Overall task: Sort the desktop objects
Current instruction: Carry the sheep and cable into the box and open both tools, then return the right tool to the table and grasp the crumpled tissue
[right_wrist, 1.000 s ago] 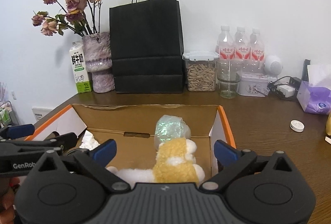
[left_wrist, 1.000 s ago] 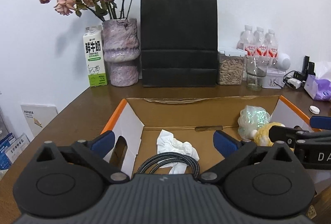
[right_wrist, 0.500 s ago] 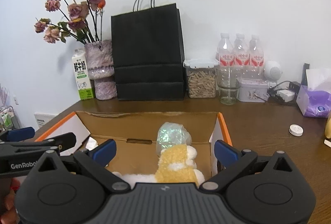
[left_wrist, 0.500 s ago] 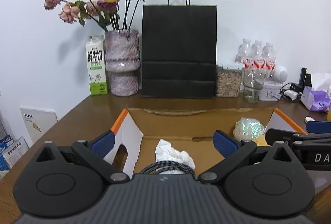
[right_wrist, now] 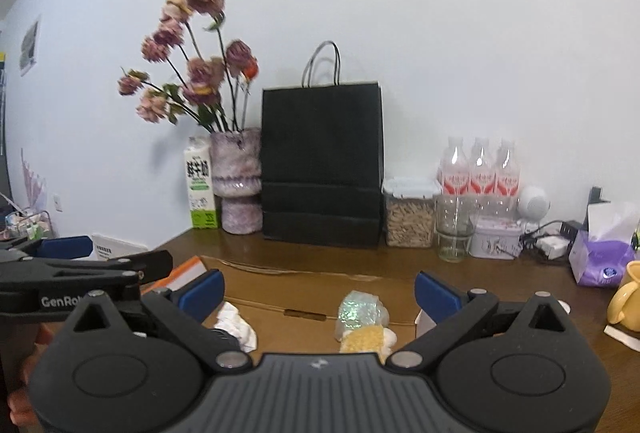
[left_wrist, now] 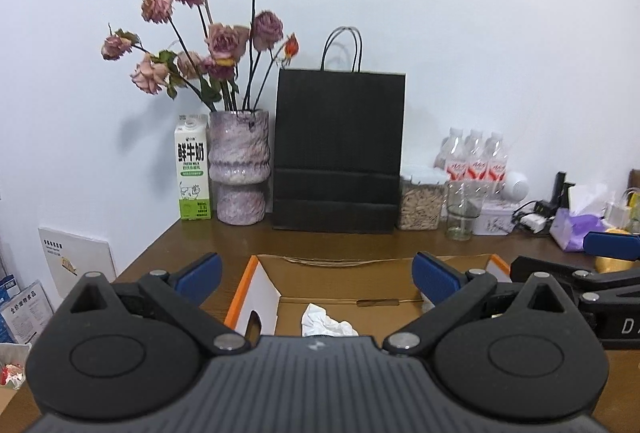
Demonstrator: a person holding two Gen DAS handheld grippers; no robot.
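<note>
I am holding both grippers above the cardboard box (left_wrist: 256, 297) at the lower centre of each view, and neither is carrying anything: the left gripper (left_wrist: 316, 275) has its fingers spread wide and empty, and so has the right gripper (right_wrist: 318, 291). I judge that I am between placements, with several things already lying in the box. Next I am going to need a fresh thing from the tabletop (right_wrist: 500, 285), probably at the right of the frame, where one yellow mug (right_wrist: 624, 297) and one purple tissue pack (right_wrist: 600, 261) are standing.

Counting inside the box: one crumpled white tissue (left_wrist: 326, 323), one glittery wrapped bundle (right_wrist: 358, 311), one yellow plush toy (right_wrist: 366, 337). At the back: three water bottles (right_wrist: 480, 173), one black paper bag (right_wrist: 322, 165), one milk carton (left_wrist: 193, 177).
</note>
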